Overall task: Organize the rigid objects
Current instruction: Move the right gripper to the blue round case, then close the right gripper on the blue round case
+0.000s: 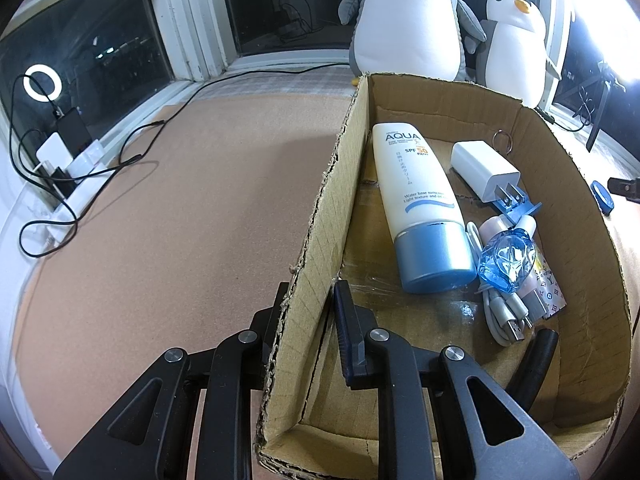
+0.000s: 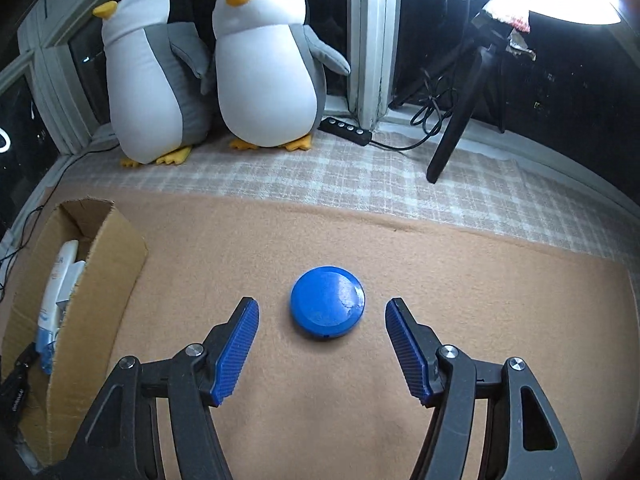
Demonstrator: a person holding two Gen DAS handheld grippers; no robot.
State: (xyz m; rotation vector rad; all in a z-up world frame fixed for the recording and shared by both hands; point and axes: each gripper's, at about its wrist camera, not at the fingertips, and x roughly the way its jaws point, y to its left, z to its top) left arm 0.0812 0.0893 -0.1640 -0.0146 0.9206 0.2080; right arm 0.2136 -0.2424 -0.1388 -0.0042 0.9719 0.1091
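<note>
Right tongs open over the blue disc; left tongs clamped on the box wall.

The blue disc (image 2: pixel 327 302) lies flat on the tan tabletop (image 2: pixel 480 320), apart from the cardboard box (image 2: pixel 100 264) and between the spread pads of the right tongs (image 2: pixel 322 312), which touch nothing. The disc appears rigid, light and glossy, so probably slippery. Its low profile leaves little edge: grip across the full width, with the pads low against the rim. The left tongs (image 1: pixel 308 300) are closed on the box's side wall (image 1: pixel 320 240), steadying it. The box already holds a sunscreen tube (image 1: pixel 420 200), a white charger (image 1: pixel 484 170) and cables (image 1: pixel 504 312).
</note>
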